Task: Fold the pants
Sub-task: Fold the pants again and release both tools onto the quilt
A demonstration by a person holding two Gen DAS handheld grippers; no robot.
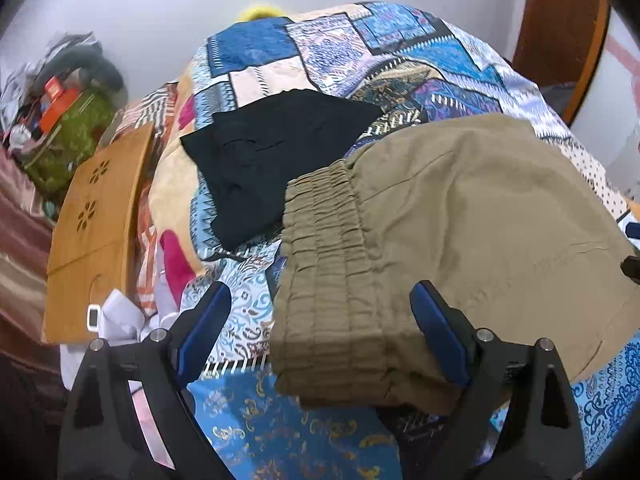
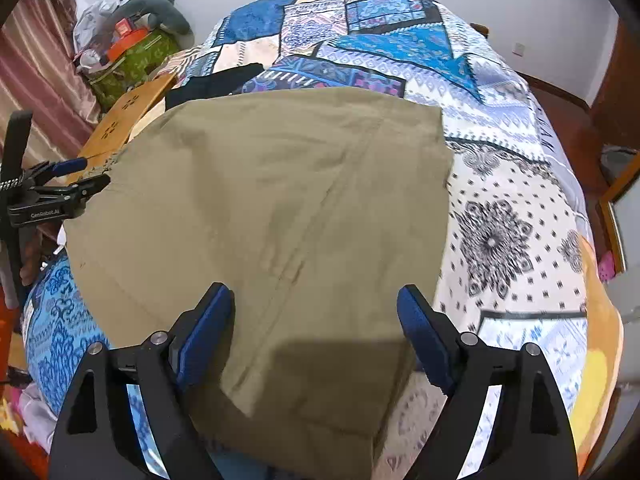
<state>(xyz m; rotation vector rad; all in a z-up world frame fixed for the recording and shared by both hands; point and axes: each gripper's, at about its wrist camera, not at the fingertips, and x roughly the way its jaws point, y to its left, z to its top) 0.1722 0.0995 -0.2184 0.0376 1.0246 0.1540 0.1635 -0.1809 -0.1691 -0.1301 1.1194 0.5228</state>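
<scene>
Left wrist view: left tongs (image 1: pixel 320 336) spread wide, pads clear of cloth, gripping nothing. Khaki pants (image 1: pixel 460 232) lying folded on the patterned bedspread (image 1: pixel 360 56), the gathered elastic waistband (image 1: pixel 324 264) running straight up between the two blue pads, the rest of the garment stretching away to the right. Near corner of the waistband just ahead of the tips, slightly toward the right pad. Black garment (image 1: pixel 276 152) resting beyond the waistband, just touching or nearly touching its far end. Wooden board (image 1: pixel 96 232) off to the left at the bed's edge, clutter of bags (image 1: pixel 68 120) behind it.

Right wrist view: right tongs (image 2: pixel 316 332) likewise released, nothing pinched. Khaki cloth filling the middle of the frame, a leg seam (image 2: pixel 320 200) slanting from upper right down toward the gap between the pads; the near folded edge sitting low, under and between the tips. Left tongs visible at far left, poised at the waistband end. Long axis probably left to right across the bed, so each hand nearest its own end: left at the waist, right toward the leg end.

Only the left view shows the waistband and most of the black garment; only the right view shows the far right edge of the pants and the white patterned stretch of bedspread beyond.
</scene>
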